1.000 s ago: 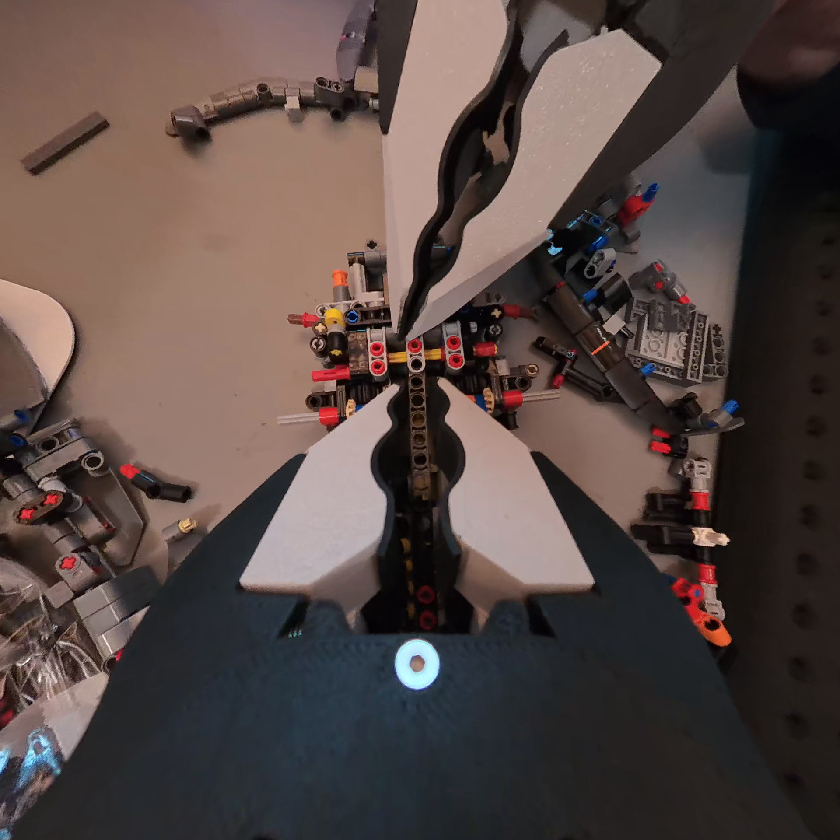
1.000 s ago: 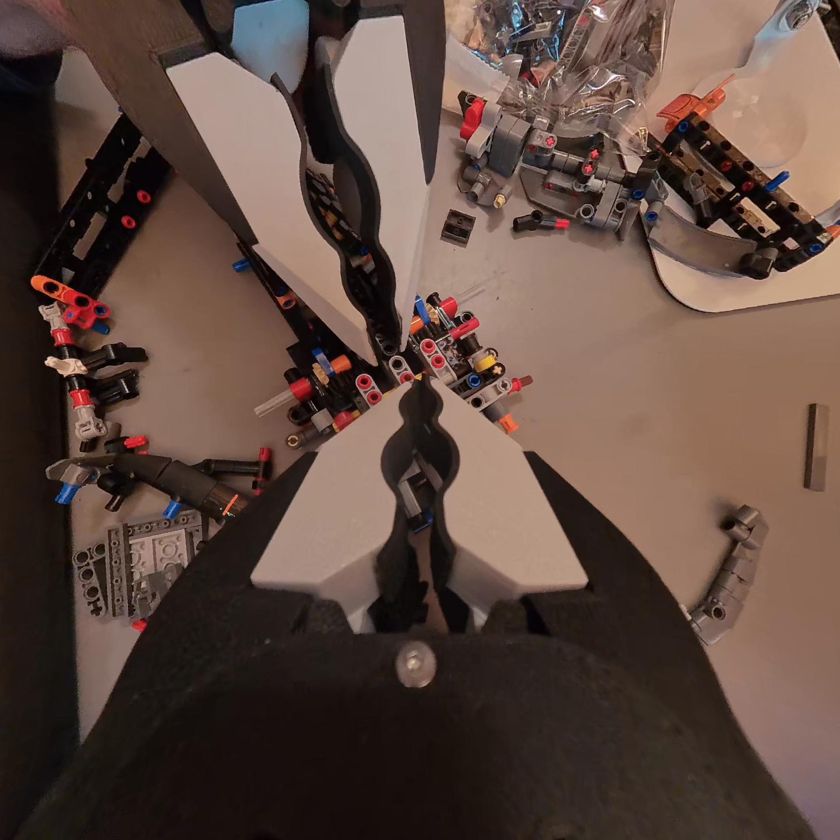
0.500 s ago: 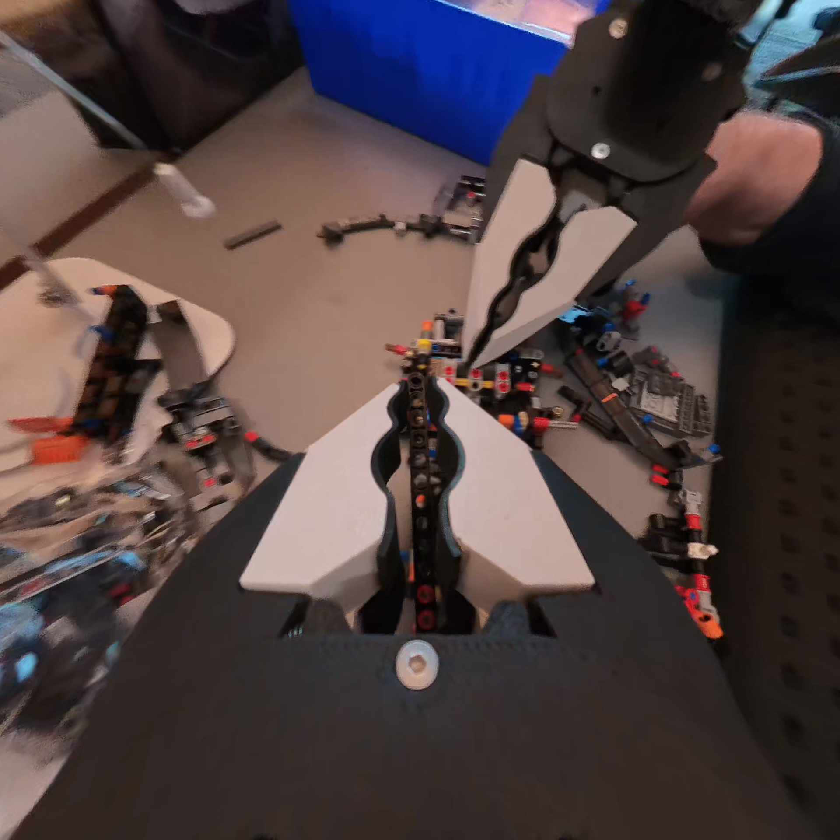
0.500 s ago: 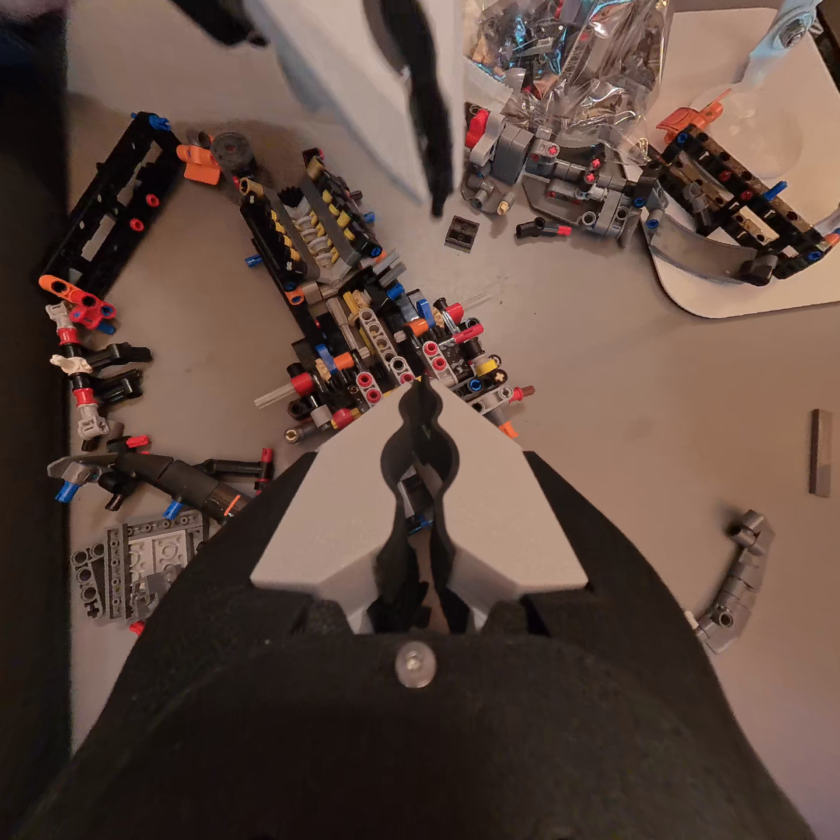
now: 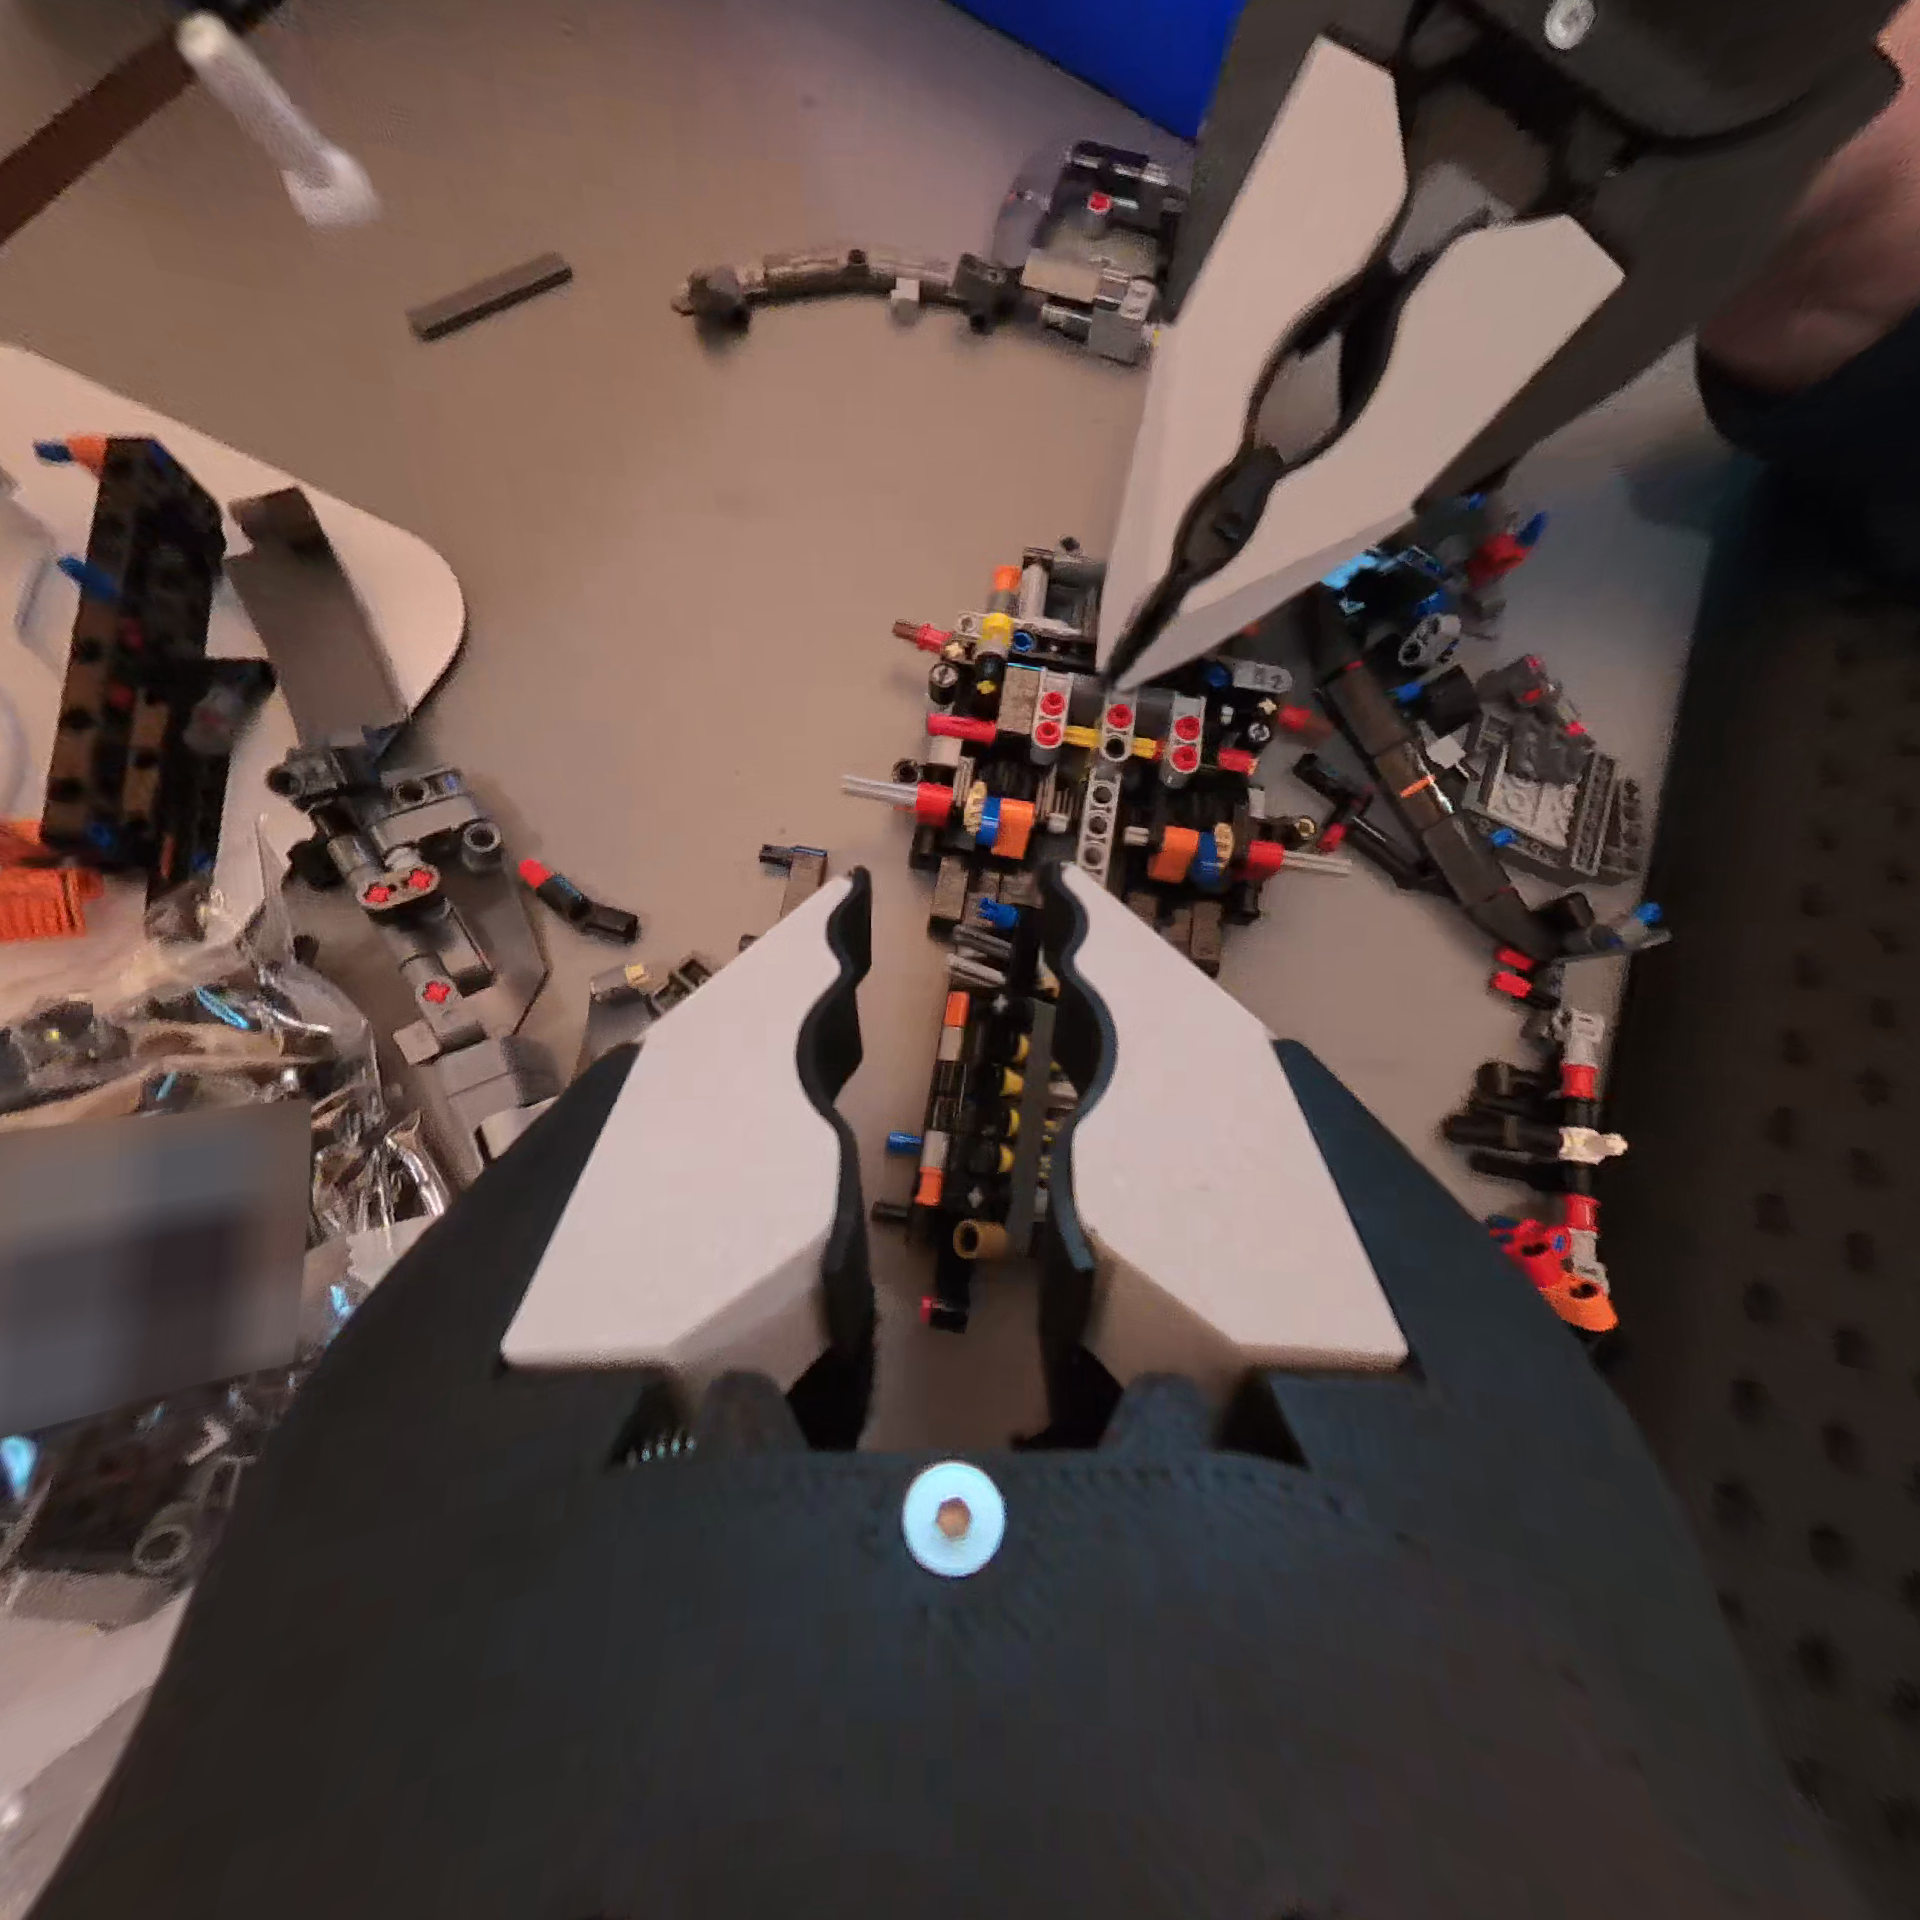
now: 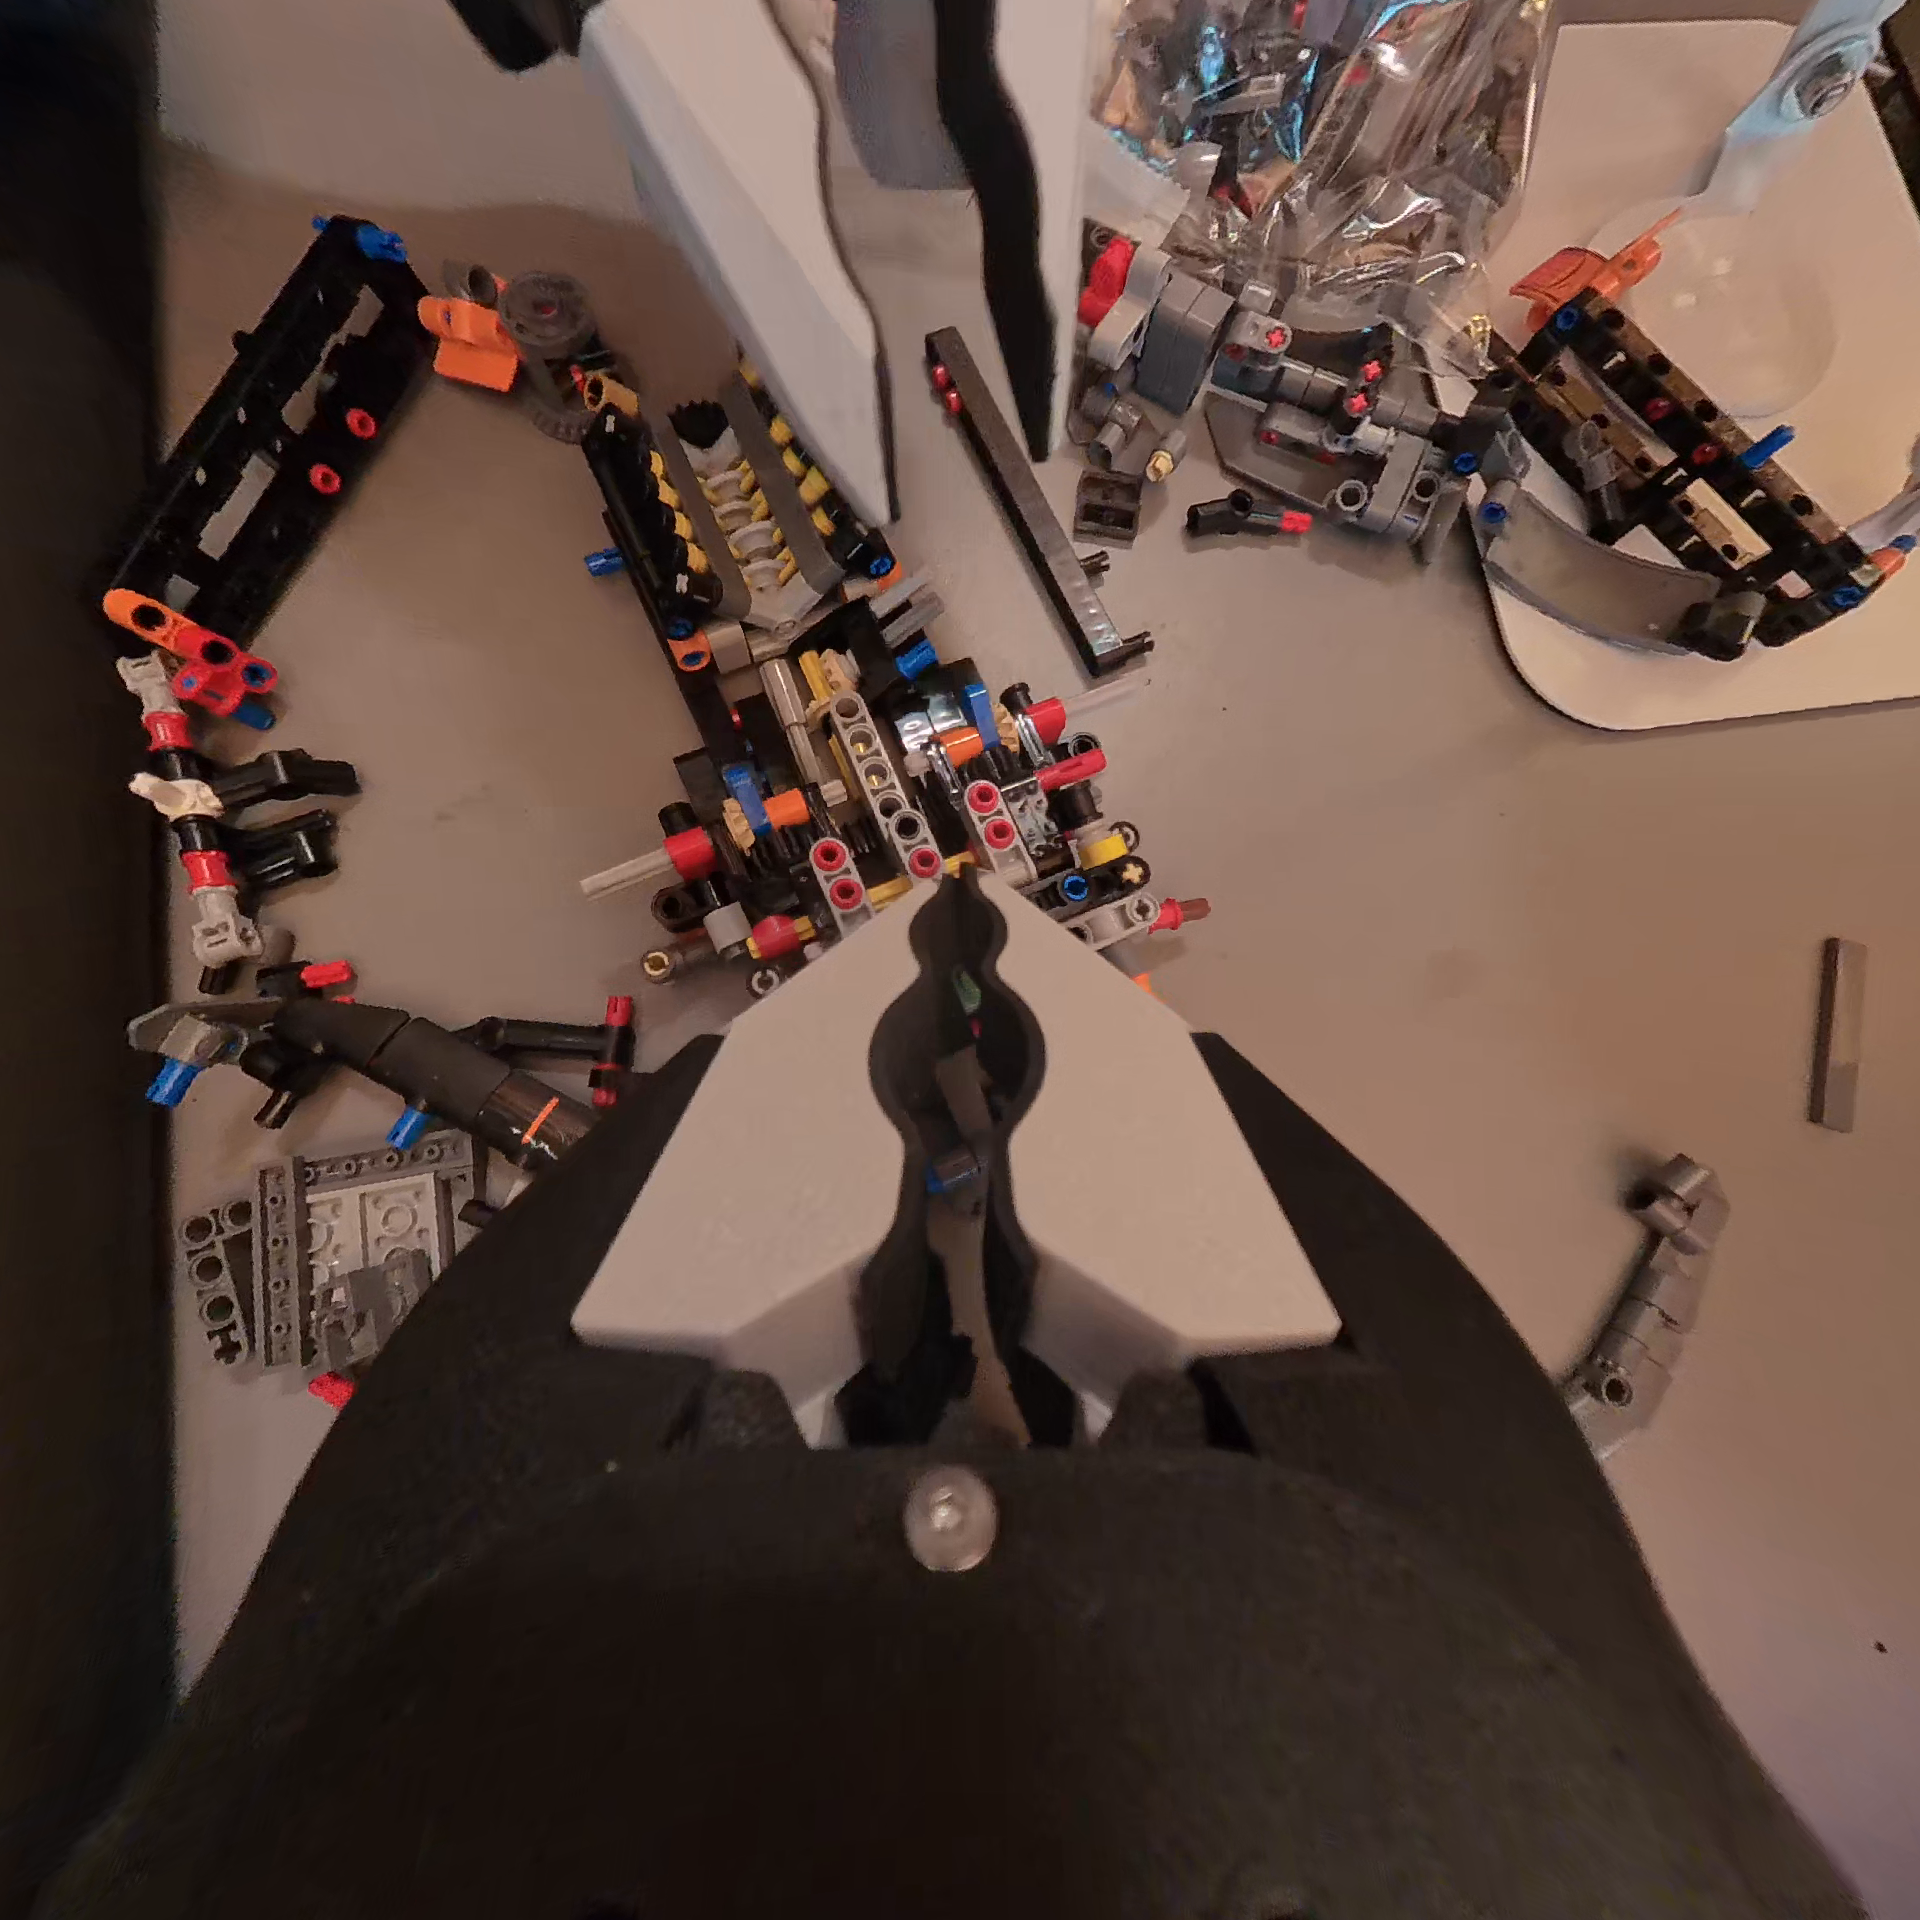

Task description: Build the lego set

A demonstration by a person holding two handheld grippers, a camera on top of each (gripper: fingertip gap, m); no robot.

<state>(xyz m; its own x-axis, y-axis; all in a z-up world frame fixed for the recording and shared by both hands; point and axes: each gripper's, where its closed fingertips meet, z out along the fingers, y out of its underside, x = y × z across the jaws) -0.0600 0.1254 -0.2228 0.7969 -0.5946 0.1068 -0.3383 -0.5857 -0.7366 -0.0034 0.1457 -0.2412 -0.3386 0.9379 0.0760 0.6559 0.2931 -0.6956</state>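
Lego chassis (image 6: 831, 748): long, partly built frame lying flat mid-bench; black beams, grey perforated liftarm along its centre, red, blue, yellow and orange pins, clear axles jutting from both sides.
Engine section (image 6: 727, 499): far end of the chassis in the right wrist view; grey block with rows of yellow pistons between black rails.
Left gripper (image 5: 956, 883): fingers spread apart, nothing between them; poised above the engine end of the chassis.
Right gripper (image 6: 961, 883): fingers pressed together at the tips, which meet the chassis at its red-pinned grey connectors; whether they pinch a part cannot be told.
Black beam (image 6: 1029, 488): loose, flat on the bench just beside the chassis, red pins at one end.
Black frame (image 6: 270, 426): rectangular, near the bench's dark edge, well apart from the chassis.
Parts bag (image 6: 1299, 135): clear plastic, toward the far edge.
White board (image 6: 1766, 665): carries a second black subassembly (image 6: 1683, 457).
Grey curved link chain (image 6: 1652, 1278): alone on bare bench.
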